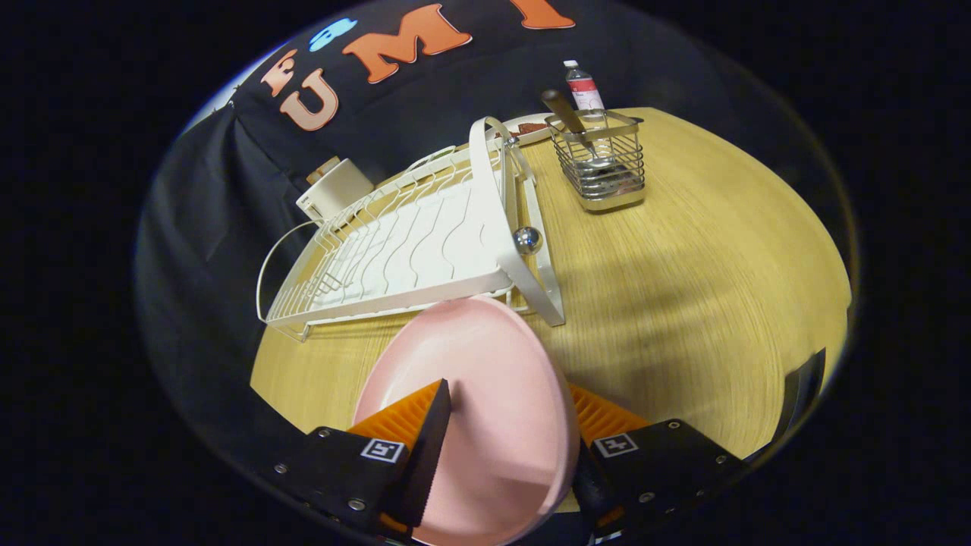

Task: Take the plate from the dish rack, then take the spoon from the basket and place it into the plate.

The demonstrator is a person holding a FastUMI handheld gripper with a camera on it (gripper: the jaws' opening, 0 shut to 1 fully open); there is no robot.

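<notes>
Plate (pixel 485 394) sits clamped between gripper (pixel 504 425) fingers, above table (pixel 683 303). Dish rack (pixel 410 243) lies just beyond the plate on the table. Basket (pixel 603 167) stands right of the rack, apart from it, spoon (pixel 565 114) upright inside. Bottle (pixel 586 91) stands behind the basket.

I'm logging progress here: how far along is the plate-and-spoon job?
Done: the pink plate is out of the white dish rack. In hand: the gripper is shut on the plate, held over the table. Left: set it down, then fetch the spoon standing in the wire basket.
</notes>
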